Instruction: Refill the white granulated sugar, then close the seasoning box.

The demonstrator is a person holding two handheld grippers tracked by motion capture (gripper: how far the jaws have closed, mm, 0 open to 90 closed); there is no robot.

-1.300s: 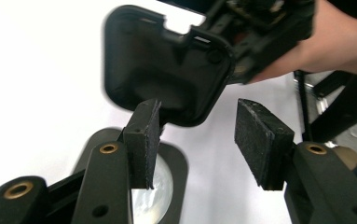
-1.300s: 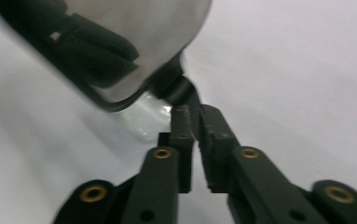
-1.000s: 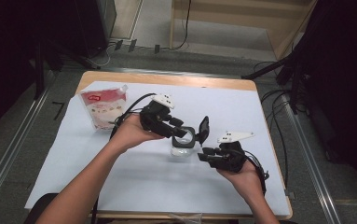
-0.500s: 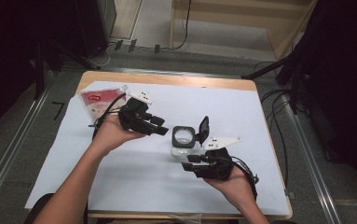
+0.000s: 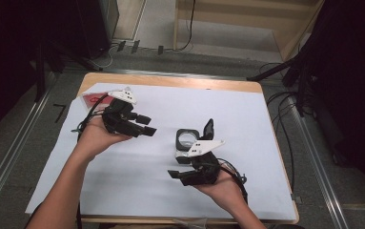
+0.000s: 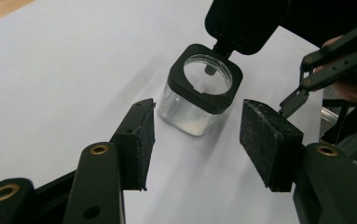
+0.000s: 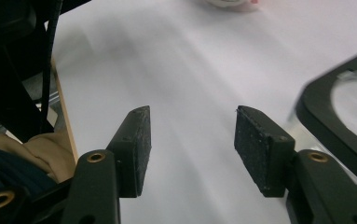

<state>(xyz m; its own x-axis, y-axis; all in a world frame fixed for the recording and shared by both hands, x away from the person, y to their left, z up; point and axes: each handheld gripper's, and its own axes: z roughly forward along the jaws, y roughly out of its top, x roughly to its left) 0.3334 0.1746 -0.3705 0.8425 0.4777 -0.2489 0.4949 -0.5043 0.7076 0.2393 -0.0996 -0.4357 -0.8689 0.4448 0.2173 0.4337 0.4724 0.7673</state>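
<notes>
**Both grippers off the jar, jaws apart**

Table [image 5: 247, 88] w/ white sheet [image 5: 132, 181] covering most of the top. Person's forearms come in from the bottom of the high view.

Left gripper [image 5: 147, 125] held above the sheet, left of centre, aimed toward the jar. Jaws apart, nothing between them; in the left gripper view [image 6: 195, 140] the jar sits just beyond the pads [image 6: 139, 140], not touching.

Right gripper [image 5: 174, 174] low near the front edge, just in front of the jar, pointing left. Jaws apart, empty [image 7: 190, 149]; jar edge shows at the right of its view, beside the right pad, contact unclear.

Bag [image 5: 90, 99], red/white, at the sheet's far-left corner, mostly behind the left gripper.

Jar [image 5: 187, 141] upright mid-sheet, clear body, black square collar, looks empty. Its black lid [image 5: 209, 129] is flipped up on the hinge, standing at the far side.
</notes>
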